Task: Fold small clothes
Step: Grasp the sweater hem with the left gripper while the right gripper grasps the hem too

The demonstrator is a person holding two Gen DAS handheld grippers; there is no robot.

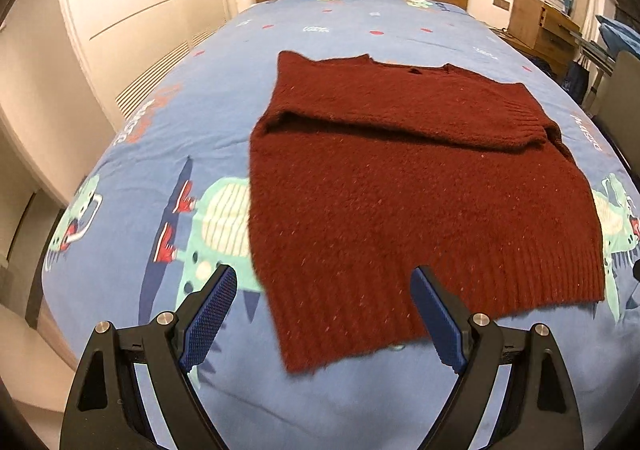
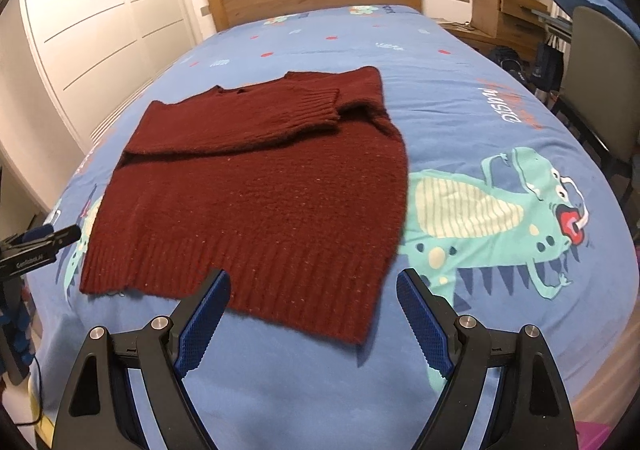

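Both grippers hover spread and empty over the near ribbed hem, the left gripper [image 1: 324, 284] above its left corner and the right gripper [image 2: 314, 288] above its right, likely placed to pinch the hem and carry it toward the collar. That maroon sweater [image 1: 400, 186] lies flat mid-bed, sleeves already crossed over the chest, on the blue dinosaur bedspread [image 2: 500, 138].

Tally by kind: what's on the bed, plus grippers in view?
Sweater: 1, dark red, sleeves folded across
Grippers: 2, left gripper and right gripper, both open, above the bed
Total: 3
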